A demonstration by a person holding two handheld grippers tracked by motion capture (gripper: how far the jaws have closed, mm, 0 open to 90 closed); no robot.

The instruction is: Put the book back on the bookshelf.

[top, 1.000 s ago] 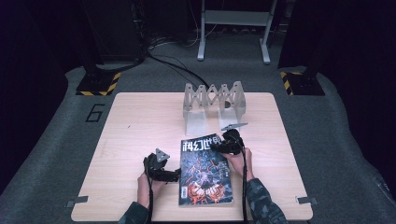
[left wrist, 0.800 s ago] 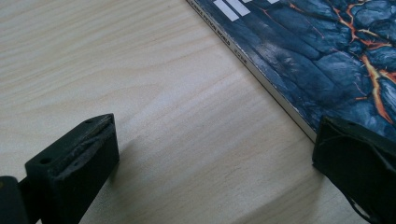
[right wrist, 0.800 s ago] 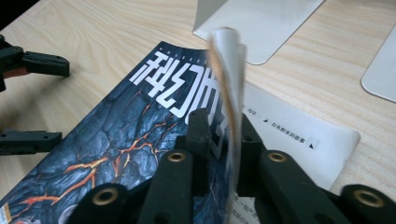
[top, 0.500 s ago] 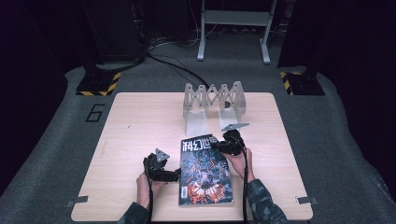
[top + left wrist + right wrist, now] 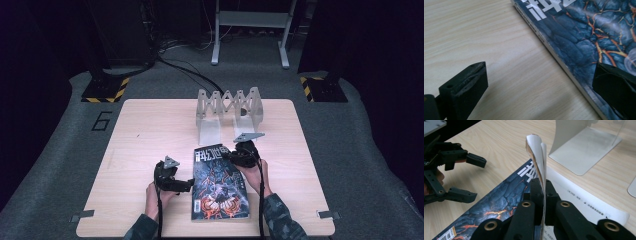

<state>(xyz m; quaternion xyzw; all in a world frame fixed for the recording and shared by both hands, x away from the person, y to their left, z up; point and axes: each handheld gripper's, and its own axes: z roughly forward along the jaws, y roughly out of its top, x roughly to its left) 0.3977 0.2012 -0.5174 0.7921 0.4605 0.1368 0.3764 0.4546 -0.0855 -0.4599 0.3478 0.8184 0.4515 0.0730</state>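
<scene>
A magazine point(image 5: 218, 187) with a dark blue cover veined in orange lies on the near middle of the wooden table point(image 5: 150, 130). My right gripper point(image 5: 234, 156) is at its far right corner. In the right gripper view, that gripper point(image 5: 541, 191) is shut on the cover's edge point(image 5: 537, 152). The cover curls upright, with a white inner page point(image 5: 584, 205) bared beneath it. My left gripper point(image 5: 189, 184) rests low at the magazine's left edge. In the left gripper view it point(image 5: 541, 82) is open, one jaw over bare wood and the other over the cover point(image 5: 579, 32).
A grey metal expanding book rack point(image 5: 227, 107) stands at the table's far middle, and its base plate point(image 5: 586, 152) lies just beyond the lifted cover. My left gripper point(image 5: 471, 176) appears at the left of the right gripper view. Bare wood lies to the left.
My right gripper has risen slightly, taking the cover's far corner up with it. The left gripper and the rest of the magazine have stayed in place.
</scene>
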